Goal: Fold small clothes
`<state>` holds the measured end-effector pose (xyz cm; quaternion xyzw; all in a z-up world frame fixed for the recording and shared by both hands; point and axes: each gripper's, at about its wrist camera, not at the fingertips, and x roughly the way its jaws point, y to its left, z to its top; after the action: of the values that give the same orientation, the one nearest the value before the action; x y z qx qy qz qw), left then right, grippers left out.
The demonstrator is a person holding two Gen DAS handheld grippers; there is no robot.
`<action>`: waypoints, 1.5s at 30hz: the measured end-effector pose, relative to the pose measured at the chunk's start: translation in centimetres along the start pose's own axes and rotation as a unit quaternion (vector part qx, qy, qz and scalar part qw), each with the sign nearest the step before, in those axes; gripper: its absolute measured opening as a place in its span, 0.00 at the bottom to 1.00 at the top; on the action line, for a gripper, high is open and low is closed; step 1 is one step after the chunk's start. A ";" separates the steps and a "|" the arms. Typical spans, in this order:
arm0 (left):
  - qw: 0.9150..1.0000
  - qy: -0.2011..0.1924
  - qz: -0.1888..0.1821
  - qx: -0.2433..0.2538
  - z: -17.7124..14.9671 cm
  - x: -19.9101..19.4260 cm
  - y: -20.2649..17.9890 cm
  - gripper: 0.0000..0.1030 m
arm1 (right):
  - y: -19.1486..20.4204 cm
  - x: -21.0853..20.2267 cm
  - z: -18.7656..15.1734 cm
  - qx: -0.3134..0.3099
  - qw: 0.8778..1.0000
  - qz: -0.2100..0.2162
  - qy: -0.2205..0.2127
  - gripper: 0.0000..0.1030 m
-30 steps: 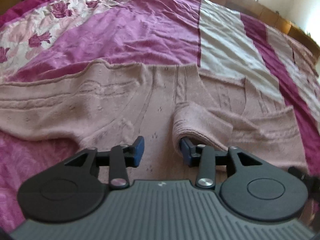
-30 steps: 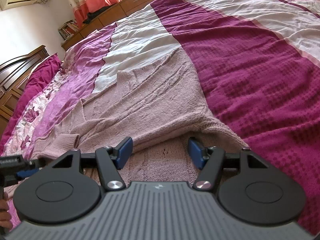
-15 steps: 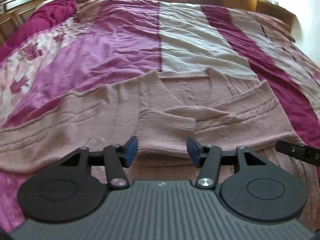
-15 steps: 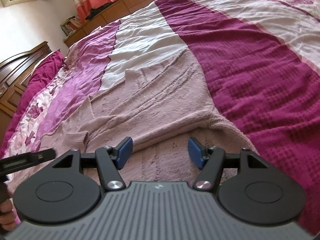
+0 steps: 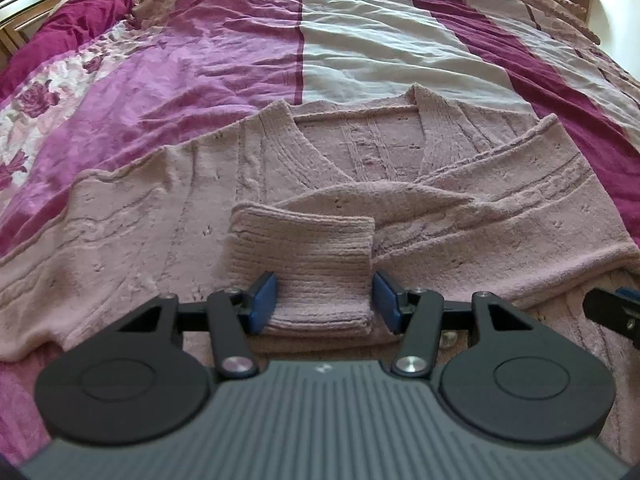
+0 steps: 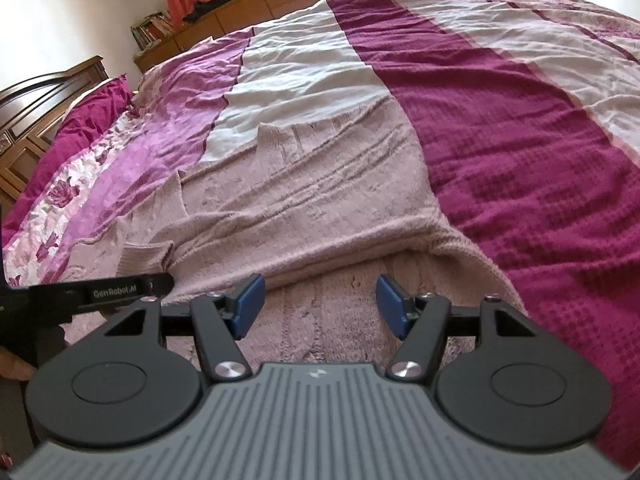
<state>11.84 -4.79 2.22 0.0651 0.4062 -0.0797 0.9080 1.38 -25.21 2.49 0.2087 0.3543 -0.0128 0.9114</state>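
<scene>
A dusty-pink knitted cardigan (image 5: 160, 208) lies spread on the bed, neckline away from me. One sleeve is folded across its front, and the ribbed cuff (image 5: 304, 248) lies flat on the body. My left gripper (image 5: 324, 300) straddles that cuff. Its jaws are closing, with the cuff between the blue pads (image 5: 264, 300), which do not pinch it. In the right wrist view my right gripper (image 6: 318, 304) hangs open over the cardigan (image 6: 304, 200), just short of the folded sleeve's edge, holding nothing.
The bedspread (image 5: 380, 40) has purple, white and maroon stripes with a floral band at the left. A dark wooden headboard (image 6: 44, 92) and low wooden cabinets (image 6: 240, 8) border the bed. A hand (image 6: 12, 368) shows at the left edge of the right wrist view.
The left gripper's jaws widened and it swung round to face the cuff squarely. The cuff, bunched at one pad before, now lies flat between both. The right gripper stayed put.
</scene>
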 end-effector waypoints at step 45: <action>0.975 -0.012 -0.041 -0.217 -1.1 -0.9 16.2 0.31 | -0.8 13.5 16.7 0.093 0.991 -0.030 0.092 0.56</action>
<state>13.62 11.32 3.02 -0.1510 0.4055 -0.0280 0.9011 22.05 -30.78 4.47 0.2817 0.4400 -0.0539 0.8509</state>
